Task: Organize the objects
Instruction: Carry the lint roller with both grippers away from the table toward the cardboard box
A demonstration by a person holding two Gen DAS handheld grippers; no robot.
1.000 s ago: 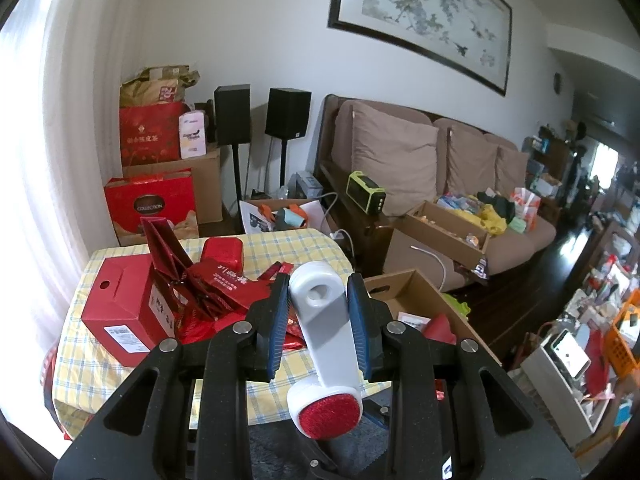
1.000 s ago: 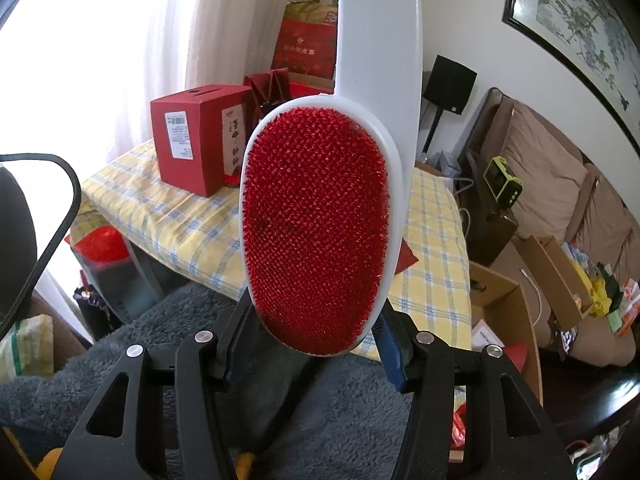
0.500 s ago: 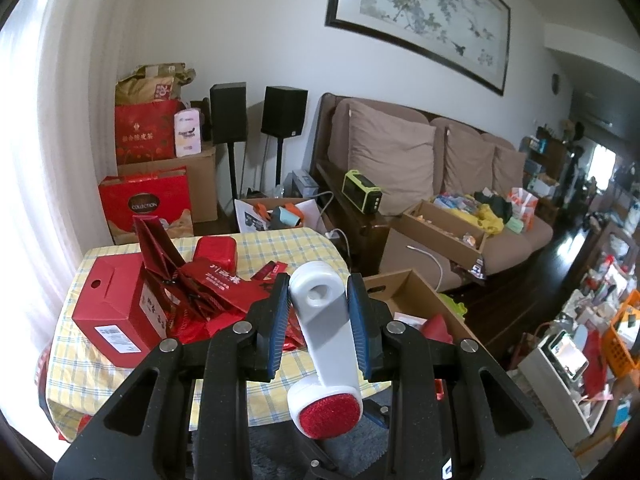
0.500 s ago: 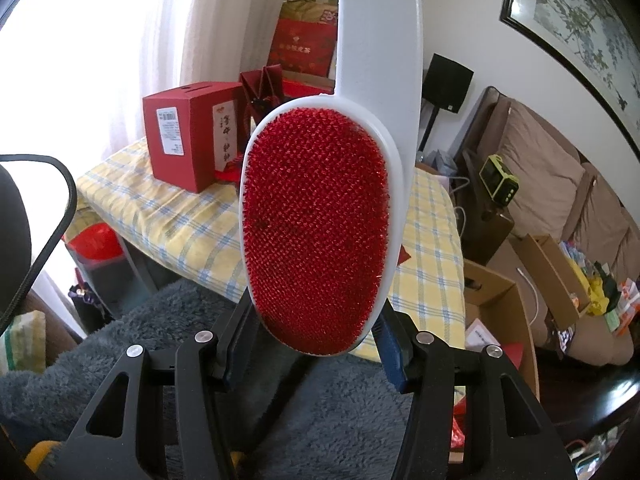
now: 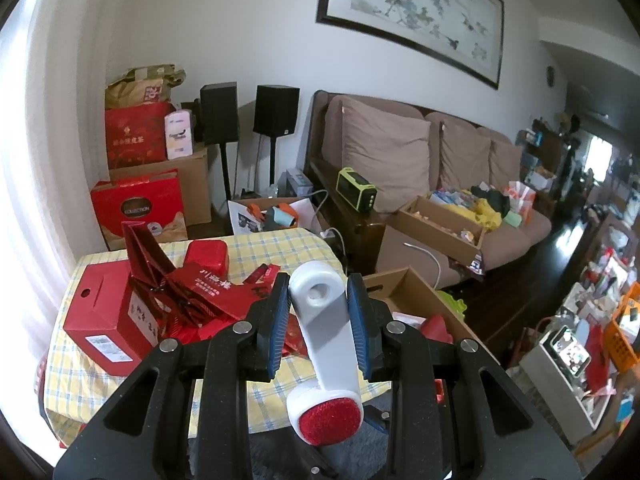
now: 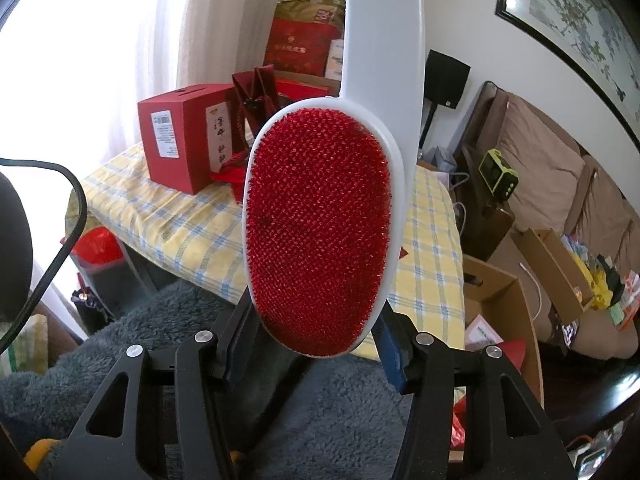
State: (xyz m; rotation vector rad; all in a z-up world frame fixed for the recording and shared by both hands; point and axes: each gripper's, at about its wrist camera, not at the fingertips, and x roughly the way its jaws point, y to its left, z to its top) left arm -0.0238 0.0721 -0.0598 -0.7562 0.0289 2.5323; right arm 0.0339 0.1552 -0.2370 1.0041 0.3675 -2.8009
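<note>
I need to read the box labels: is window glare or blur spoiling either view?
Left wrist view: window blown out at the left edge, red box sharp, fisheye bends the picture frame. Right wrist view: window glare washes the upper left, lint brush blocks the centre, box label too small.

One lint brush (image 5: pixel 326 344), two speakers (image 5: pixel 219 113), perhaps three sofa cushions (image 5: pixel 386 158).
</note>
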